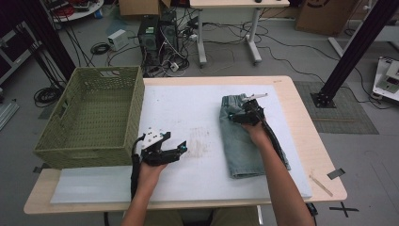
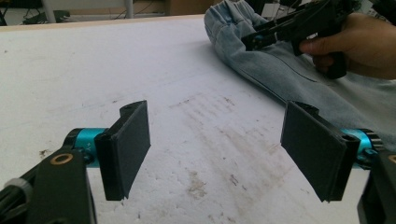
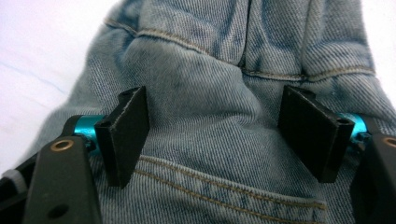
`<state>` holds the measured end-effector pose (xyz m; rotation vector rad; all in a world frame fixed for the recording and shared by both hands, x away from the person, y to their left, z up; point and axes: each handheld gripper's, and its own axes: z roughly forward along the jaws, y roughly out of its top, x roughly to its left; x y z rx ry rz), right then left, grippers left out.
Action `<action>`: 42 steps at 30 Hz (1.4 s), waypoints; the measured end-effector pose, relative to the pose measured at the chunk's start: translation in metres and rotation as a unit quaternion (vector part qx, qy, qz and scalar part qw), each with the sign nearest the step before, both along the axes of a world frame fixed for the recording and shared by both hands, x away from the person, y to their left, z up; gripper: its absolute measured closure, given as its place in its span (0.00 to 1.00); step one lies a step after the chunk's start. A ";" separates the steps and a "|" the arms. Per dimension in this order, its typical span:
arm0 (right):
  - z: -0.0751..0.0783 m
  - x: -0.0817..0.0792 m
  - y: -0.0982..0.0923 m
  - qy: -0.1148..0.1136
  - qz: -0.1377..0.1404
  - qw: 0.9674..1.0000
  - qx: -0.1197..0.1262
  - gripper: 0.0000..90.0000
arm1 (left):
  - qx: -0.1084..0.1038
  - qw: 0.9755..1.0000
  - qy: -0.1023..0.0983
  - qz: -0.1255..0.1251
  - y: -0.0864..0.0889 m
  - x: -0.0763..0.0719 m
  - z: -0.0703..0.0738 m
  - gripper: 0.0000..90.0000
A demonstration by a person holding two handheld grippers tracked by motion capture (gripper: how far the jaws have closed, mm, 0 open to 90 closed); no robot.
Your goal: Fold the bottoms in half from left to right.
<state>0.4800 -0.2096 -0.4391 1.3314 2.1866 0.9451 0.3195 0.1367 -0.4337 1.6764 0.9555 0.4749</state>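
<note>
At nine o'clock on the table (image 1: 301, 141) stands a green basket (image 1: 94, 117), its side just beside the white mat (image 1: 197, 113). The left gripper (image 1: 181, 148) hovers near six o'clock over the stained mat, its jaws spread wide with nothing between them. At about three o'clock lie the folded jeans (image 1: 242, 150), lengthwise from twelve toward six. The right gripper (image 1: 237, 115) sits over their upper end, jaws spread, denim bunched between them but not pinched.
</note>
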 end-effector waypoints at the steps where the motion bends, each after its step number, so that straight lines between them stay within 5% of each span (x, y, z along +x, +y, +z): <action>1: -0.001 0.000 0.002 -0.001 -0.001 1.000 -0.008 0.28 | 0.000 1.000 0.000 -0.002 0.000 0.000 0.000 0.27; 7: 0.001 -0.002 0.002 -0.002 -0.003 1.000 -0.010 0.28 | 0.001 1.000 0.002 -0.006 -0.005 0.001 0.000 0.27; 12: 0.020 -0.018 -0.015 -0.030 0.002 0.997 0.067 0.28 | 0.000 1.000 0.000 -0.006 -0.005 0.002 0.000 0.27; 15: 0.028 -0.029 -0.024 -0.041 0.012 0.995 0.086 0.28 | 0.000 1.000 -0.002 -0.006 -0.006 0.002 0.000 0.27; 19: 0.027 -0.038 -0.025 -0.034 0.025 0.996 0.077 0.28 | -0.003 1.000 -0.002 -0.006 -0.006 0.002 -0.001 0.27; 24: 0.006 -0.033 -0.008 -0.004 0.026 1.000 0.017 0.28 | -0.003 1.000 -0.004 -0.007 -0.007 0.002 -0.001 0.27; 28: -0.002 -0.030 -0.003 -0.005 0.017 1.000 -0.011 0.28 | -0.002 1.000 -0.003 -0.007 -0.007 0.002 -0.001 0.27; 31: -0.001 -0.033 -0.005 -0.005 0.018 1.000 -0.004 0.28 | 0.000 1.000 -0.002 -0.009 -0.007 0.003 -0.001 0.27; 35: 0.012 -0.044 -0.017 -0.009 0.025 0.998 0.050 0.28 | -0.004 1.000 -0.003 -0.006 -0.006 0.003 -0.001 0.27; 42: -0.001 -0.057 -0.015 -0.006 0.030 0.999 0.013 0.28 | -0.007 1.000 -0.005 -0.006 -0.007 0.003 -0.001 0.27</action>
